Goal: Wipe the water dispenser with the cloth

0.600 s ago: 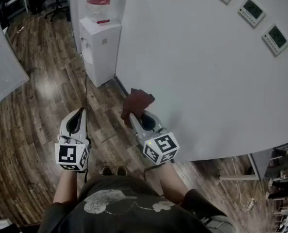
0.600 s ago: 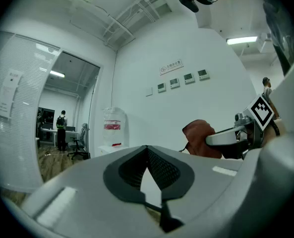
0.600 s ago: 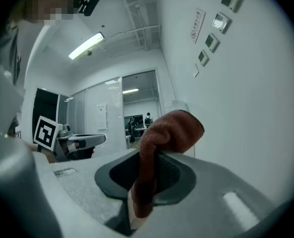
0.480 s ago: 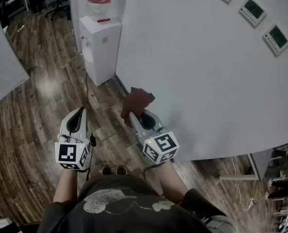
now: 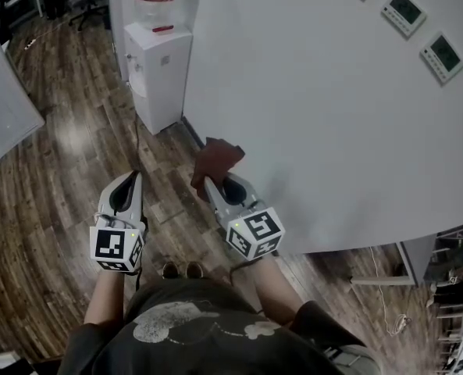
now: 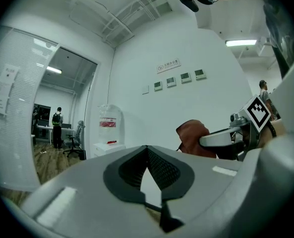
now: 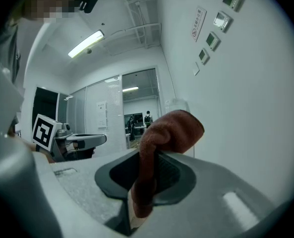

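Observation:
The white water dispenser (image 5: 159, 73) with a clear bottle on top stands far ahead against the white wall, also small in the left gripper view (image 6: 107, 133). A reddish-brown cloth (image 5: 215, 162) is pinched in my right gripper (image 5: 209, 184), which is shut on it; the cloth (image 7: 159, 143) bulges above the jaws in the right gripper view. My left gripper (image 5: 126, 190) is held beside it on the left, shut with nothing between its jaws. Both grippers are well short of the dispenser.
A long white wall (image 5: 317, 108) with several small panels (image 5: 403, 12) runs on the right. Wood floor (image 5: 51, 178) stretches ahead. A glass partition (image 5: 1, 92) stands at left. Office chairs and people are far off beyond a doorway (image 6: 57, 128).
The view has shifted slightly: the dispenser and wall sit a little higher and to the left in frame. Both grippers keep the same pose, with the cloth still held.

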Demonstrator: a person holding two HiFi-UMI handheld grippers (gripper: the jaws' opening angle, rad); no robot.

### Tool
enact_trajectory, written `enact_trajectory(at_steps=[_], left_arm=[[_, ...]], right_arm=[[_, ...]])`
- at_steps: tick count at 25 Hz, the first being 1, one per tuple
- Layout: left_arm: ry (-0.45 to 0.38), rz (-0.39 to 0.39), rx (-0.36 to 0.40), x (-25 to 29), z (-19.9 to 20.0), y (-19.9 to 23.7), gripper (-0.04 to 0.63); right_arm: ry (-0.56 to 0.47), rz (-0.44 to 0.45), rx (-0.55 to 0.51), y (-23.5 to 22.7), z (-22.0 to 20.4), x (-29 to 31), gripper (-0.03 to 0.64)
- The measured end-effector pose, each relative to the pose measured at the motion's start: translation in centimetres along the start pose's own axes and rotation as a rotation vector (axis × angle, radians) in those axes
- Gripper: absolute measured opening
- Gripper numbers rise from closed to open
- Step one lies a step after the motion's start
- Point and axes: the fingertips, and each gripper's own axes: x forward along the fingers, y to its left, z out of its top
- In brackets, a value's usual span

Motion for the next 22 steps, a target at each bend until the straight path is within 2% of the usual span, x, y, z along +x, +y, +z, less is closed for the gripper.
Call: enact_trajectory(at_steps=[5, 10, 16, 20, 22], left_arm=[[0.016, -0.012, 0.033, -0.3, -0.9, 0.4, 0.018], [0.007, -0.018, 0.039, -0.3, -1.6, 3.4, 0.018], [0.022, -0.023, 0.02, 2.4, -3.2, 5.7, 0.018], [0.03, -0.035, 0.009, 5.4, -3.7, 6.4, 0.018], [0.029, -0.013, 0.016, 7.3, -3.6, 7.2, 0.018]], right_arm=[[-0.012, -0.026, 0.004, -0.7, -0.5, 0.6, 0.058], [-0.017, -0.095, 0.026, -2.0, -1.4, 2.0, 0.058], [-0.01, -0.172, 0.054, -4.9, -2.7, 3.6, 0.059], [-0.002, -0.17, 0.045, -7.6, -2.7, 6.0, 0.06], [-0.005, -0.16, 0.047, -9.5, -2.4, 7.9, 0.06]])
